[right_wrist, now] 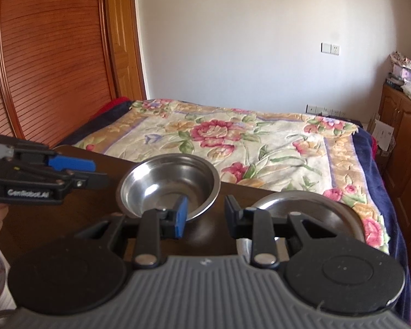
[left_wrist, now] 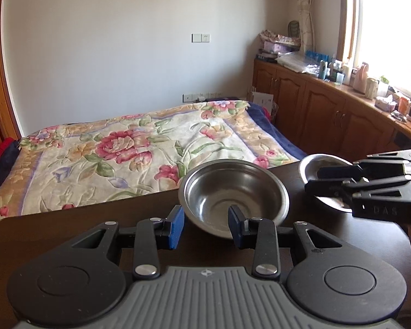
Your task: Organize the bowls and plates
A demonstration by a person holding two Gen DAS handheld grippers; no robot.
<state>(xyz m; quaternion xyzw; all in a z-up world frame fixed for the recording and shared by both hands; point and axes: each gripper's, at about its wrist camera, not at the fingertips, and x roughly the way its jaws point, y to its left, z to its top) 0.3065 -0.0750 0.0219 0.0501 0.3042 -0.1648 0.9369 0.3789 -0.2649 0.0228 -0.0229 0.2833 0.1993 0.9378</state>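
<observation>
A deep steel bowl stands on the dark table near its far edge. A shallower steel dish sits to its right. My left gripper is open, low over the table just short of the bowl's near rim. In the right wrist view the left gripper points at the bowl's left side with a small gap. My right gripper is open, and its fingers frame the gap between bowl and dish. In the left wrist view the right gripper hovers over the dish.
A bed with a floral blanket lies directly beyond the table's far edge. Wooden cabinets with a cluttered top run along the right wall under a window. A wooden slatted door stands at the left.
</observation>
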